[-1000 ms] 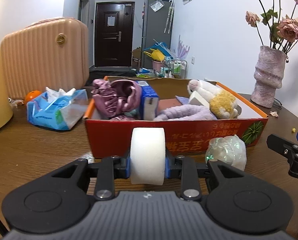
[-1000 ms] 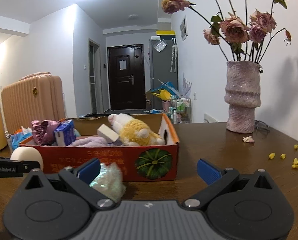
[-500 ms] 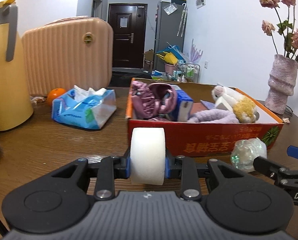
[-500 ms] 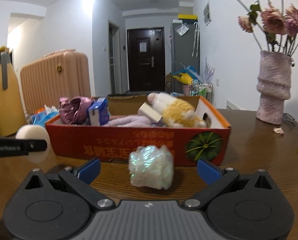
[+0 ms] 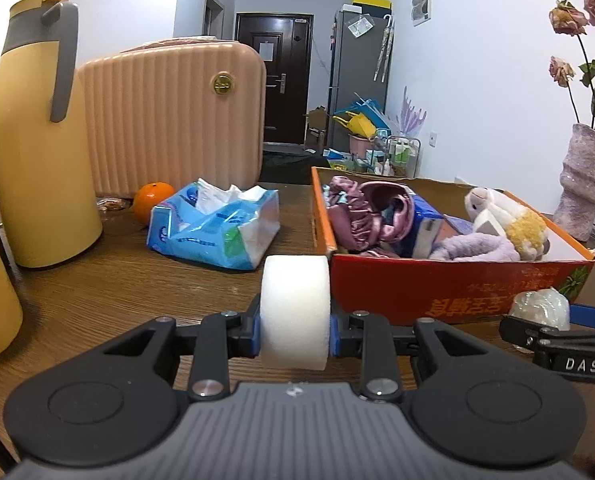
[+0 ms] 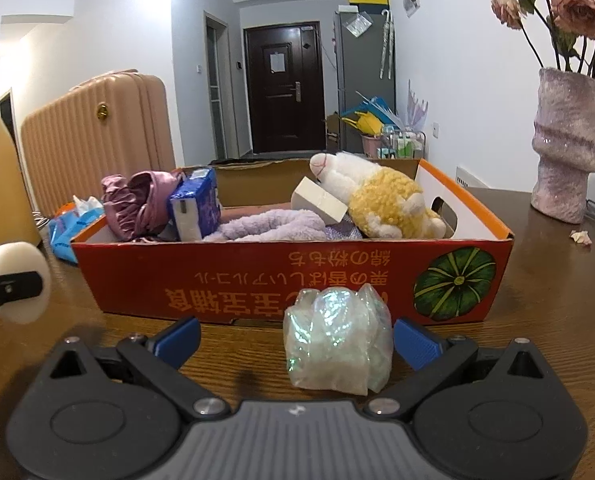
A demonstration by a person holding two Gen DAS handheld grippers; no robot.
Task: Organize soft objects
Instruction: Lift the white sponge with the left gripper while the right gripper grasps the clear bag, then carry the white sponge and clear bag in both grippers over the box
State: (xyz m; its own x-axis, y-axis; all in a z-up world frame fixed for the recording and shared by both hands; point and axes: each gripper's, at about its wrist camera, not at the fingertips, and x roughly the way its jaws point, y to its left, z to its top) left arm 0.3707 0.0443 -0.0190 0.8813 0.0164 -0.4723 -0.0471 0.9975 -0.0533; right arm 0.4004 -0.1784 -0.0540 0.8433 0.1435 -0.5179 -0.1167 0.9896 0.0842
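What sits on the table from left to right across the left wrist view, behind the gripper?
Yellow jug → orange → blue tissue pack → red box → shiny plastic bundle → pink vase.

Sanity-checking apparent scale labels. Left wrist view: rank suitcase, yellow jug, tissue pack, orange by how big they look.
1. suitcase and yellow jug: they look about equal; the jug sits nearer the camera, so unsure.
2. tissue pack
3. orange, clearly the smallest.
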